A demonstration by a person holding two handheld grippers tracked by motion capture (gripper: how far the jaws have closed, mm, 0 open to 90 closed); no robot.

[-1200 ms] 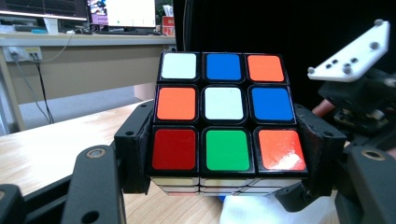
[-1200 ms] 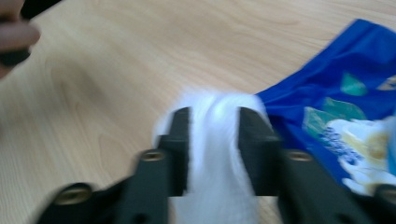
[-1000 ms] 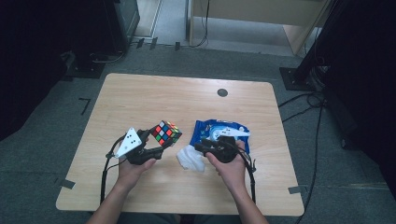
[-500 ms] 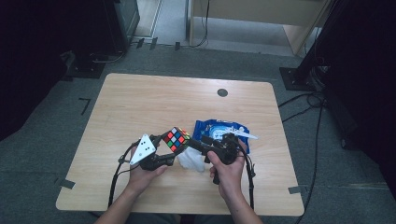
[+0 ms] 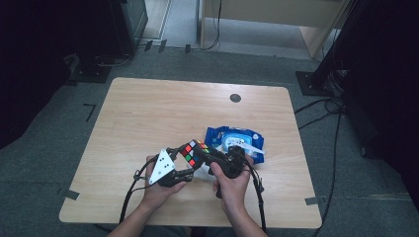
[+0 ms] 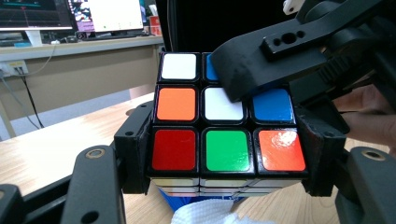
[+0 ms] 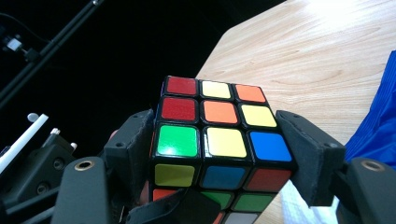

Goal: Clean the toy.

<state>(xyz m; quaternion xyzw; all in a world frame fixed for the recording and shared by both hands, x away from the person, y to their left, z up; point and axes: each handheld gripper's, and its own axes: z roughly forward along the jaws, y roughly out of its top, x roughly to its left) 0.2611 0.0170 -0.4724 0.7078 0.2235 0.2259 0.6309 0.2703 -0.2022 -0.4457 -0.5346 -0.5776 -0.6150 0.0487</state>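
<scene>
Two grippers meet over the near part of the wooden bench point(image 5: 148, 113), and between them we see one Rubik's cube point(image 5: 193, 152), lifted clear of the surface. We judge the cube light, rigid and hard-edged, with glossy stickered faces that could slip under a loose pinch. Its layers turn, so the safest hold is flat on two opposite faces, pads square to the stickers, not on corners.

The left gripper point(image 6: 224, 154) does just that: in its own view the cube point(image 6: 226, 126) sits squarely between its jaws, which are pinched on the lower layer from both sides. The other tool's black jaw crosses the cube's upper right corner there.

In the right gripper view, the right gripper point(image 7: 219, 158) straddles the cube point(image 7: 212, 135), one jaw on each side of the top layer. Its jaws have just been closing in from wider, with the cube between them. The right pad looks to be against the cube's side; on the left we cannot tell for sure.

Just beyond the hands lie a blue wet-wipe pack point(image 5: 237, 140) and a crumpled white tissue point(image 6: 205, 215) below the cube.
</scene>
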